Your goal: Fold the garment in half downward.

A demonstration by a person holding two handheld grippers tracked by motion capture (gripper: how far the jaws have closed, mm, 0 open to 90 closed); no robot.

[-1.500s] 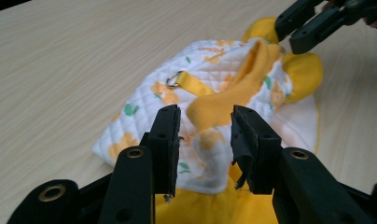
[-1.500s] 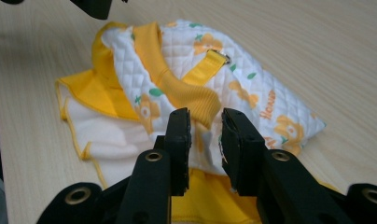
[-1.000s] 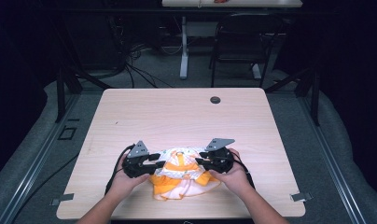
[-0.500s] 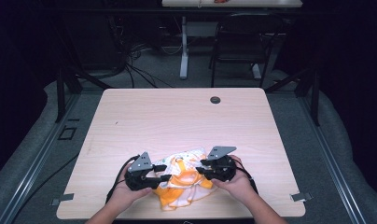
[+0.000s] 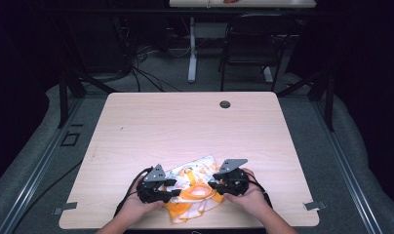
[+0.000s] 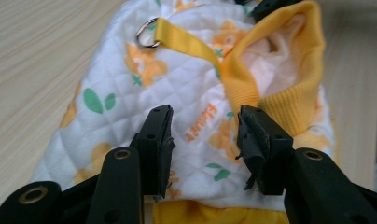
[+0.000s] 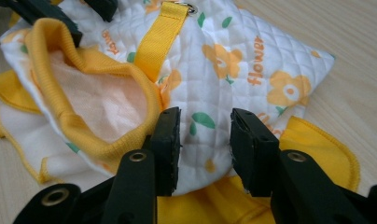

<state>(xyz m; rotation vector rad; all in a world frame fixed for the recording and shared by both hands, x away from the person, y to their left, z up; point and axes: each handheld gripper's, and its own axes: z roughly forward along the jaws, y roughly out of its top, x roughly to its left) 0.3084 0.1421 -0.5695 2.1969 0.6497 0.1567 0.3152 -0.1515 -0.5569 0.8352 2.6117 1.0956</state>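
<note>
A small quilted white garment (image 5: 195, 189) with orange flowers and yellow trim lies crumpled near the table's front edge. My left gripper (image 5: 177, 189) sits at its left side and my right gripper (image 5: 213, 183) at its right, pointing at each other. In the left gripper view the left gripper (image 6: 205, 135) stands open over the quilted cloth (image 6: 144, 84), beside a yellow strap (image 6: 186, 39) with a metal ring (image 6: 148, 35). The right gripper (image 7: 205, 135) is open too, with cloth (image 7: 233, 70) lying in the gap next to the ribbed yellow opening (image 7: 84, 116). Both pairs of jaws have just been opening.
The wooden table (image 5: 185, 126) has a black round grommet (image 5: 225, 104) near its far edge. A dark chair (image 5: 253, 44) and a table leg stand beyond it. The garment and both hands sit close to the front edge.
Both hands and the garment have come closer to the table's front edge. The garment has spread out flatter between the grippers.
</note>
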